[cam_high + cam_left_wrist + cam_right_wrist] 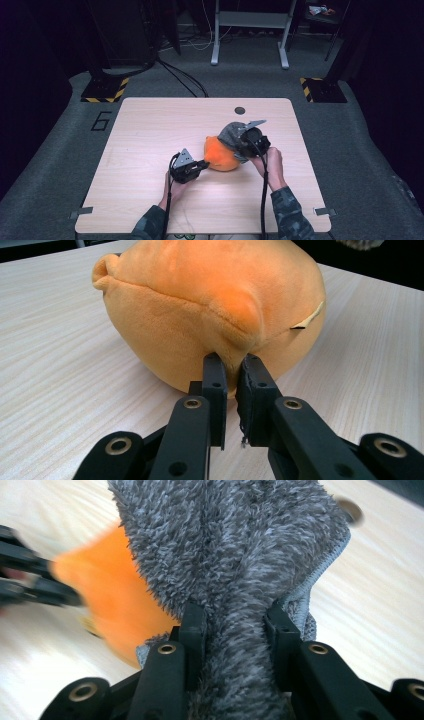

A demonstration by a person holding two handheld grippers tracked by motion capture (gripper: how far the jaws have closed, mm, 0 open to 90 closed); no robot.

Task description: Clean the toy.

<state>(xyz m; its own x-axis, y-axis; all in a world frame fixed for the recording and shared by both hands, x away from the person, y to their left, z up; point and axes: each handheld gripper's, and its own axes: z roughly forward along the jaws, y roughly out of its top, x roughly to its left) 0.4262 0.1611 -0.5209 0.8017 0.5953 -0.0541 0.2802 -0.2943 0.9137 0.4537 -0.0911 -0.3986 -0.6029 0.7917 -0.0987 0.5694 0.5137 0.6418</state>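
Grey carpet floor (55, 165) — white desk frame (250, 30) behind, dim room.

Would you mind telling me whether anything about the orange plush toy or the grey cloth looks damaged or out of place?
Nothing looks damaged. On the orange plush toy a small cream tag sticks out of the seam. The grey cloth is bunched up, part draped over the toy, pinched in the right hand-held gripper.

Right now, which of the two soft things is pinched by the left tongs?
The orange plush: the left tongs pinch its fabric fold; the grey fuzzy cloth sits in the right tongs.

Plush orange toy (210, 305) (short, velvety pile), shaggy grey cloth (235, 555), matt wood-grain table (150, 125).
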